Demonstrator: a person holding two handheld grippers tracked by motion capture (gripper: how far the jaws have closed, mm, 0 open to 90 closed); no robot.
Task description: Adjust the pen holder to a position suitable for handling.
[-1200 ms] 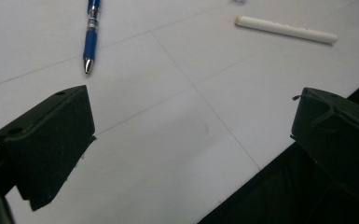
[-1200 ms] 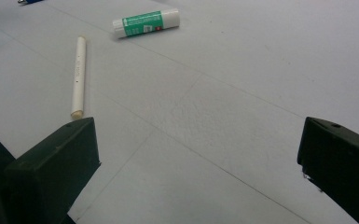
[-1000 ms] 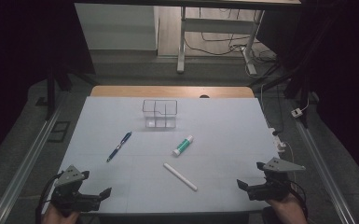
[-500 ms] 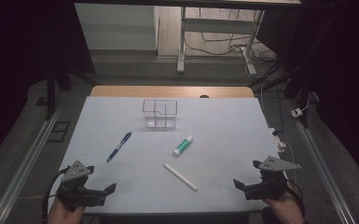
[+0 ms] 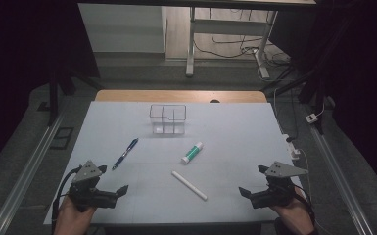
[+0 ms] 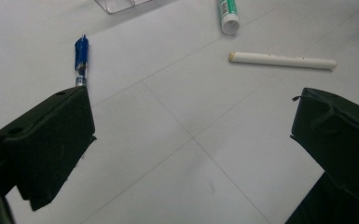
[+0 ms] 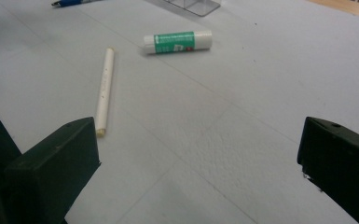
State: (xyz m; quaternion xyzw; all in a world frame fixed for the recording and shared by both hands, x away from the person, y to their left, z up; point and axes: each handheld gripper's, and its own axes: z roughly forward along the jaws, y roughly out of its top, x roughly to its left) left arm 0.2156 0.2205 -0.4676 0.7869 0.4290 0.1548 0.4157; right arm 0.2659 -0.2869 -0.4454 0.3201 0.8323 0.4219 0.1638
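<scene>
On the white table (image 5: 235, 132) lie a blue pen (image 5: 125, 153) (image 6: 80, 58), a green-and-white glue stick (image 5: 192, 152) (image 7: 177, 41) and a white stick (image 5: 189, 185) (image 6: 282, 60) (image 7: 103, 88). A clear divided organiser (image 5: 168, 119) stands behind them. My left gripper (image 5: 119, 192) (image 6: 191, 140) is open over the table's front left, pointing right, with nothing between its jaws. My right gripper (image 5: 246, 192) (image 7: 198, 158) is open at the front right, pointing left, also empty.
A wooden strip (image 5: 181, 96) borders the table's far edge. Metal rails (image 5: 24, 171) run along both sides. A white power strip (image 5: 293, 146) lies at the right edge. Desk legs and cables (image 5: 225, 49) sit on the floor beyond.
My left gripper has moved inward to the right and turned toward the table's middle. My right gripper has edged slightly left. Both stay open; the objects have not moved.
</scene>
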